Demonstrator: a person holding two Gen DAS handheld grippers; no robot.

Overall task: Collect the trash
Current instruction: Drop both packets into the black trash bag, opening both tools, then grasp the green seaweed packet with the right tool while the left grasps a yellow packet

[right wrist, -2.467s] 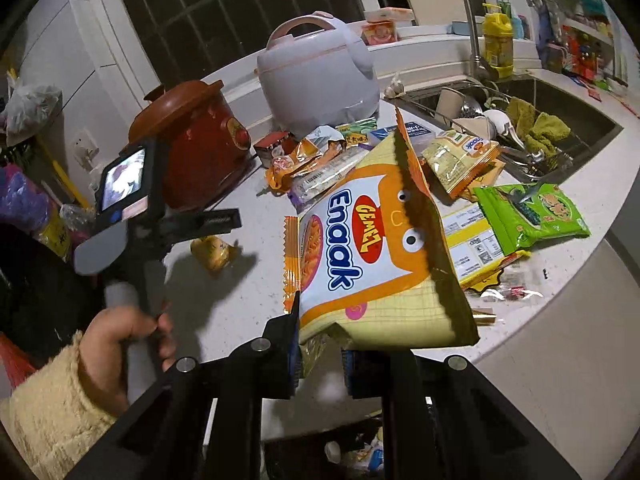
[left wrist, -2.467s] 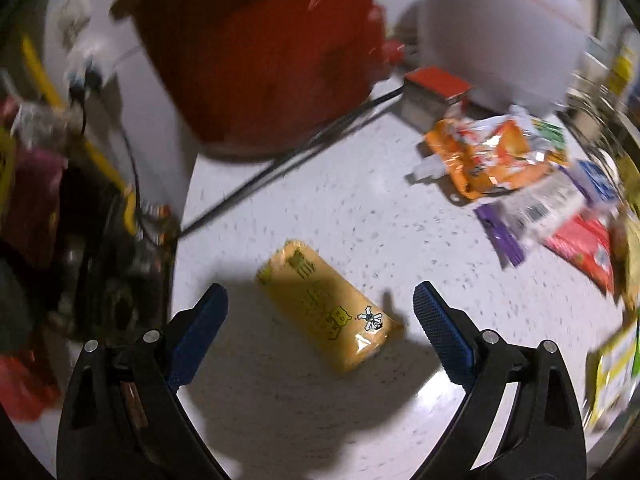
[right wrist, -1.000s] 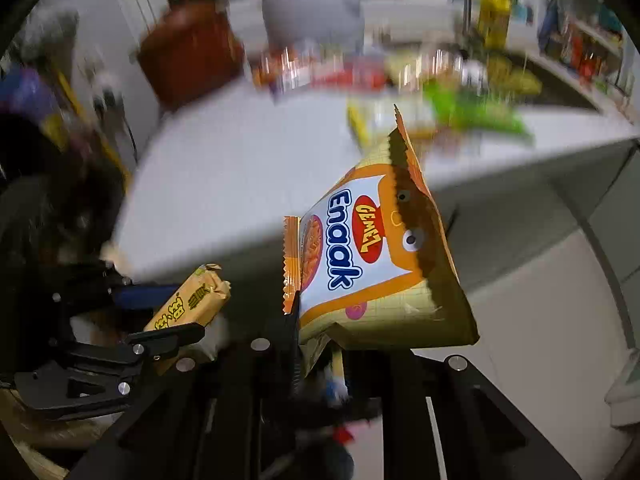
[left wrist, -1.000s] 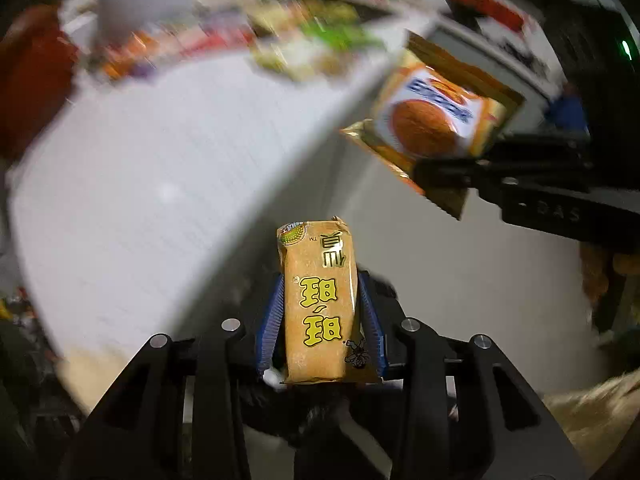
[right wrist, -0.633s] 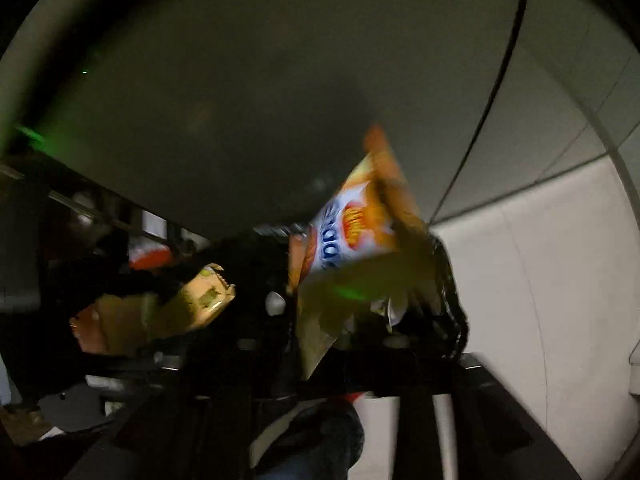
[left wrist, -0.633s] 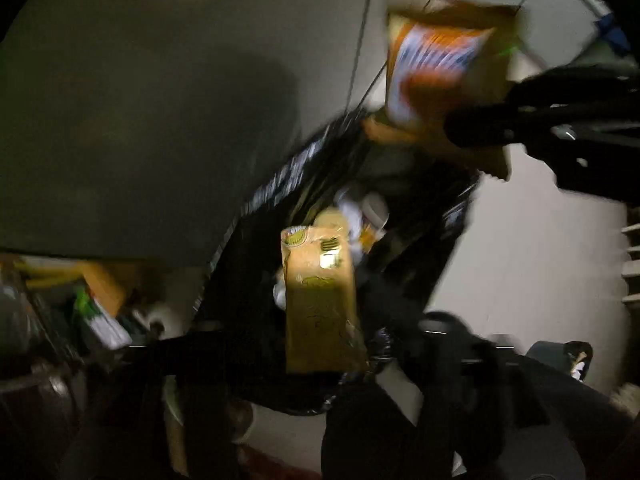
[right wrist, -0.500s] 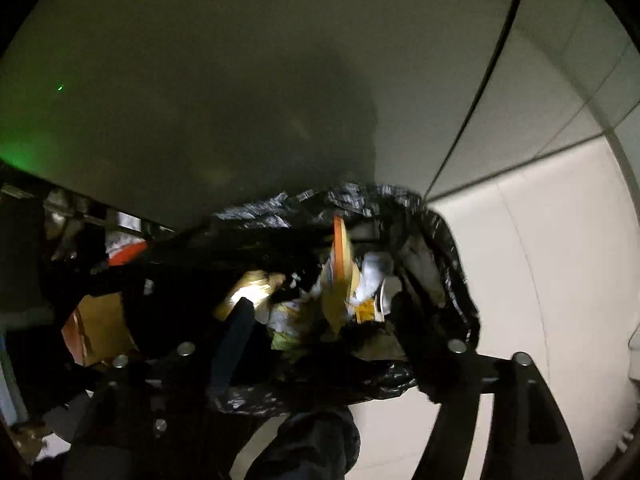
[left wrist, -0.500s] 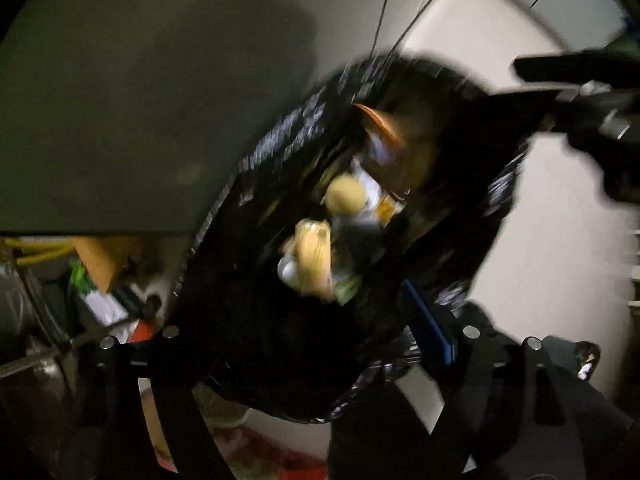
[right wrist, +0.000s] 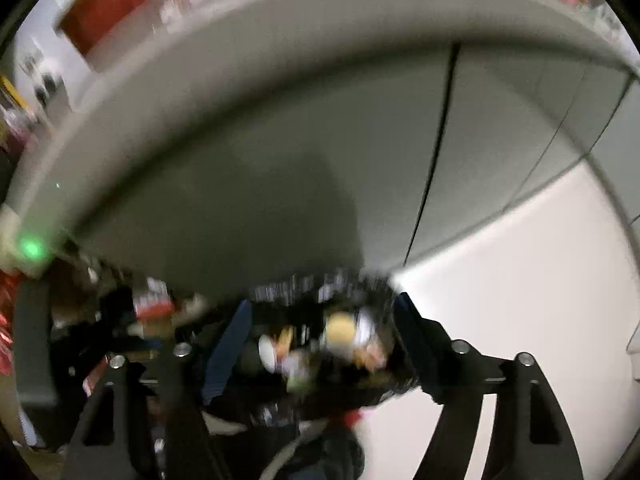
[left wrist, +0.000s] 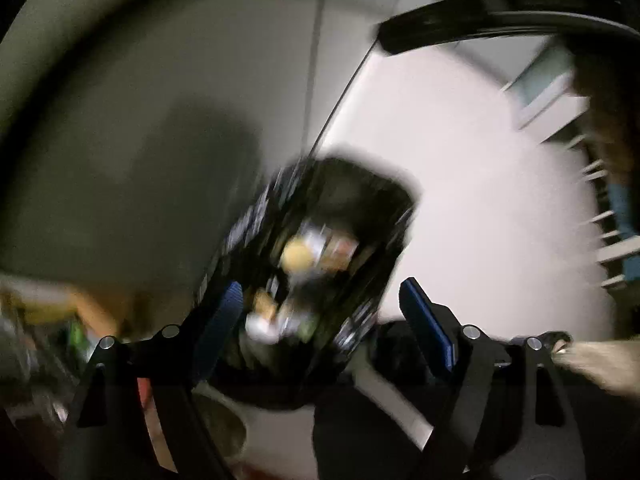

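Both the left gripper (left wrist: 320, 308) and the right gripper (right wrist: 322, 340) have just been opening; their fingers are released, empty, above the black trash bag (left wrist: 360, 200) on the floor, where blurred wrappers (right wrist: 340, 328) lie inside. To finish this drop well, confirm both packets landed inside the rim before going for the worktop (right wrist: 280, 40) litter.

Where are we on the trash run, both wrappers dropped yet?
Done: both wrappers are out of the tools. The left tool and right tool have just been opening and stand open, with nothing between them, over the black trash bag holding blurred litter. In hand: nothing. Left: the counter is too blurred to tell.
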